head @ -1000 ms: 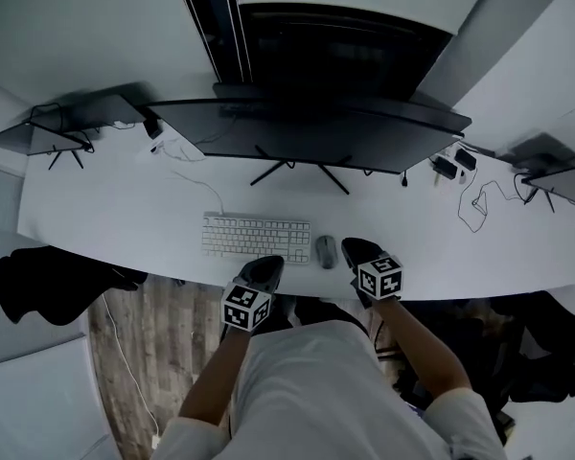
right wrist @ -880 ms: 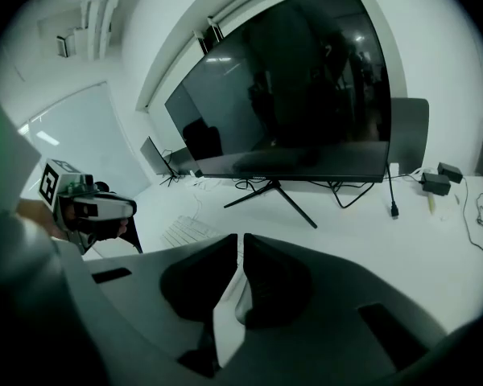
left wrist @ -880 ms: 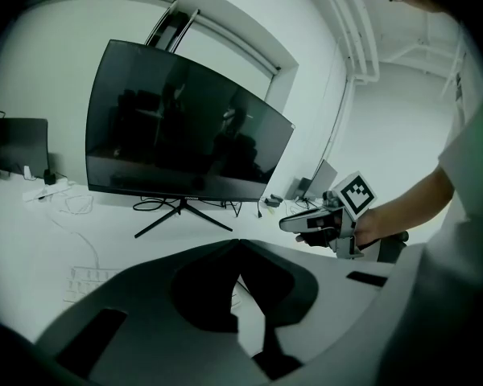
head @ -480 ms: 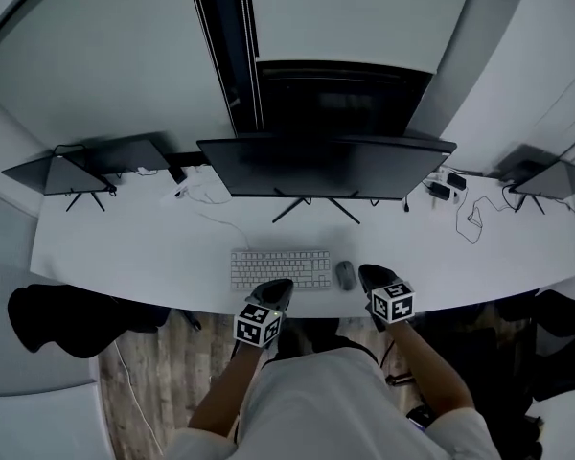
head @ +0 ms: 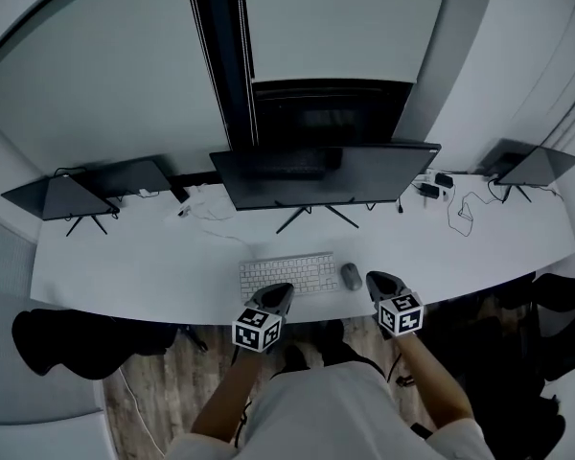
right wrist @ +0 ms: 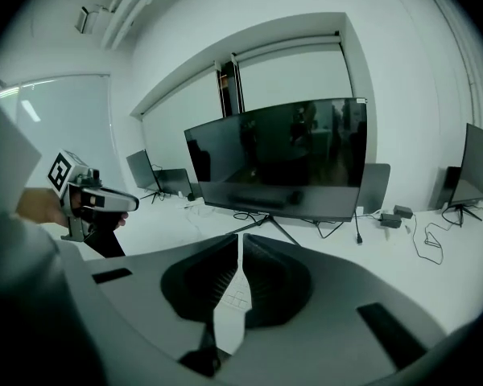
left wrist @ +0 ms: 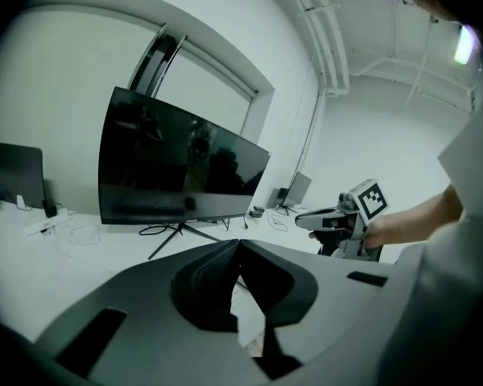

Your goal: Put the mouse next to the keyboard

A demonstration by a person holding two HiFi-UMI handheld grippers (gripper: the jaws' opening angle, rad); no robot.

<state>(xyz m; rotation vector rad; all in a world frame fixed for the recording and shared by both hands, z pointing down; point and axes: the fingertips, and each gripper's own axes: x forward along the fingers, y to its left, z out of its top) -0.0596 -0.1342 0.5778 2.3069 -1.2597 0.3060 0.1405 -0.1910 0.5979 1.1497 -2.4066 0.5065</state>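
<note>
Mouse [head: 350, 276] is on the desk [head: 125, 266] at the keyboard [head: 287, 274]'s 3 o'clock, just beside it, so I'd call that basically done. Both my tongs are closed on nothing: left tongs [head: 276, 297] hang at the keyboard's 6 o'clock, right tongs [head: 379, 284] at the mouse's 4 o'clock, clear of it. If it needs a tweak, it looks light, hard and slick, a rounded shell. I'd pinch its flanks at 3 and 9, low down, not the hump.
</note>
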